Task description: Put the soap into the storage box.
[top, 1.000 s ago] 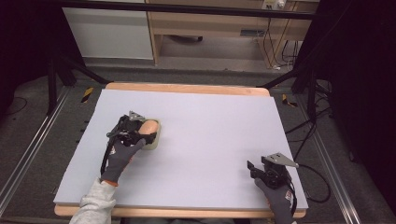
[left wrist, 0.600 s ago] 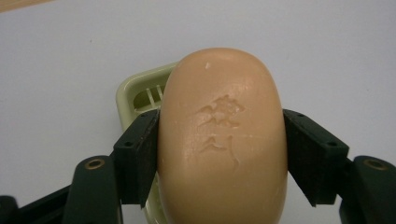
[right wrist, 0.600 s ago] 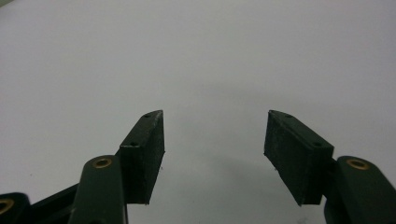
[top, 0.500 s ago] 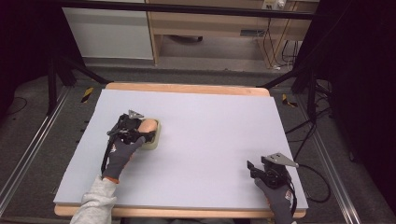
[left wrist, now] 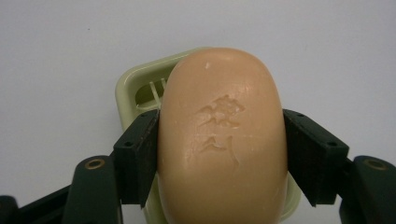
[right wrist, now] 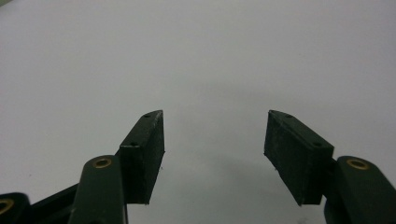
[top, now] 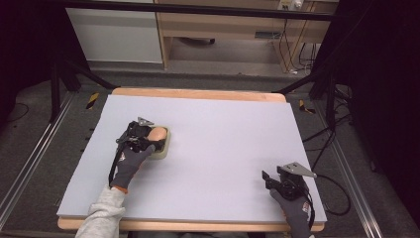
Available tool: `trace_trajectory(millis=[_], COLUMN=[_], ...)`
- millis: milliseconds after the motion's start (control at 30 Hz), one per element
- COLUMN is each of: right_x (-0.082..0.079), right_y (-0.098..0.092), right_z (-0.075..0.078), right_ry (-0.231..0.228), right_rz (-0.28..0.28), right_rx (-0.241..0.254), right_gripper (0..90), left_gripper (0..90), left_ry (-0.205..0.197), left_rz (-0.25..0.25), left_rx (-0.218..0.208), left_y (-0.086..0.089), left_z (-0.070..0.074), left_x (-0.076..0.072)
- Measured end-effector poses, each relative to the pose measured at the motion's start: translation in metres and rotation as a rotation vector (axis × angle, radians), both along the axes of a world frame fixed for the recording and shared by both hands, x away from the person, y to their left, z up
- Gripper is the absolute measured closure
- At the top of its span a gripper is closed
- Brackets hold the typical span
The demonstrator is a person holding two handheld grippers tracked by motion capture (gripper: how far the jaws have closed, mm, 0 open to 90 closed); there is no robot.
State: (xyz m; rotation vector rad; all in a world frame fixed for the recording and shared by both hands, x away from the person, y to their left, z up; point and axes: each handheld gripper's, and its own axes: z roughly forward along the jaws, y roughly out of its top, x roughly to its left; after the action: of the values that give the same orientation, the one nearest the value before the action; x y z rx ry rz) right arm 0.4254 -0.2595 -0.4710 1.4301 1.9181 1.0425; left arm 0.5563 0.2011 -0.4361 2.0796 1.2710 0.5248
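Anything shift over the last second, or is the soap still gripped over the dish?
Nothing visibly changed. The left gripper stays shut on the soap bar over the green soap dish, and the right gripper stays open and empty near the table's front right corner.

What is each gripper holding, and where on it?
The left gripper is shut on the soap, pads on its two long sides, over the soap dish. The right gripper is open and holds nothing.

Left tongs [top: 157, 140] crept slightly (soap [left wrist: 222, 140] clamped).
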Motion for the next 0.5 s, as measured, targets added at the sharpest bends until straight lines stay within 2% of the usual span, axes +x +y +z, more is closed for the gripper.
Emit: trace_trajectory(millis=[500], right_x=[-0.0001], right_y=[0.0002], right_z=[0.0000], right_ry=[0.001], right_rz=[0.001], right_rx=[-0.001], right_gripper=[38.1], left_gripper=[31.7], left_ry=[0.019], left_rz=[0.012], left_rx=[0.003], left_y=[0.0006], left_z=[-0.0086], left_x=[0.0052])
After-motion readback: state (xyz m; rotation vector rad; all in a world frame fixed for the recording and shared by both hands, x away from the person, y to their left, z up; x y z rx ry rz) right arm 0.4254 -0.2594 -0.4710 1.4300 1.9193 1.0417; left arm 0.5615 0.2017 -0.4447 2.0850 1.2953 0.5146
